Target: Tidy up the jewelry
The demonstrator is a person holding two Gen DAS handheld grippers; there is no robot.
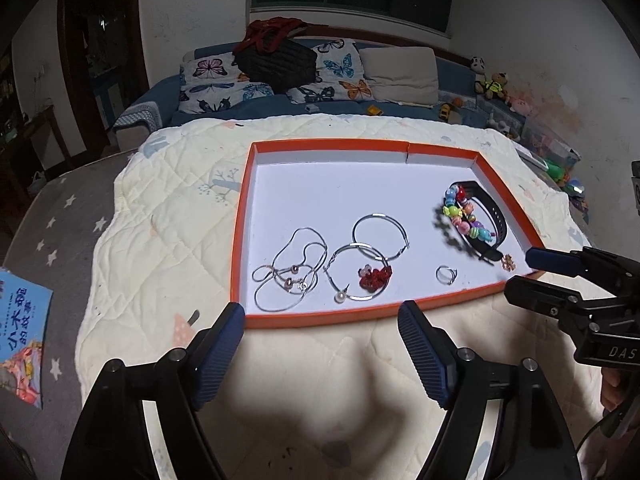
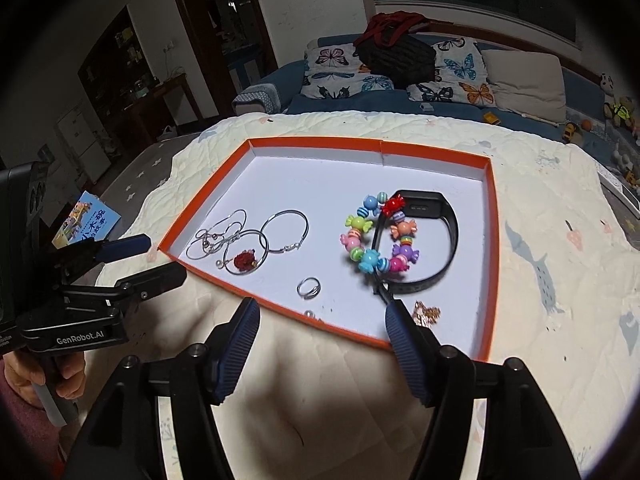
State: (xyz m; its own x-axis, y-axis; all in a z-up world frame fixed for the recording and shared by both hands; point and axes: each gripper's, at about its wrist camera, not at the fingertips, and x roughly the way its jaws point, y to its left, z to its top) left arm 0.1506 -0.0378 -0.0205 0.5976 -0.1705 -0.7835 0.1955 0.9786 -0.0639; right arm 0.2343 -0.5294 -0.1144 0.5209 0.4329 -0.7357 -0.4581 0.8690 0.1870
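Observation:
A shallow orange-rimmed tray [image 1: 360,318] with a white floor lies on a cream quilt. In it are a silver chain necklace [image 1: 288,276], two silver hoop earrings [image 1: 380,236], a red charm [image 1: 374,276], a small ring [image 1: 445,275], a colourful bead bracelet [image 1: 464,216], a black wristband [image 1: 492,216] and a gold charm [image 1: 509,262]. My left gripper [image 1: 322,312] hangs open just in front of the tray's near rim, holding nothing. My right gripper [image 2: 322,307] is open too, over the near rim close to the ring [image 2: 309,288] and the bead bracelet [image 2: 362,224].
The quilt [image 1: 168,240] covers a grey star-patterned surface. A children's book [image 1: 20,328] lies at the left. Beyond the tray stands a blue sofa with butterfly cushions [image 1: 280,76], a dark bag and toys. A hand [image 2: 24,368] holds the left gripper's handle.

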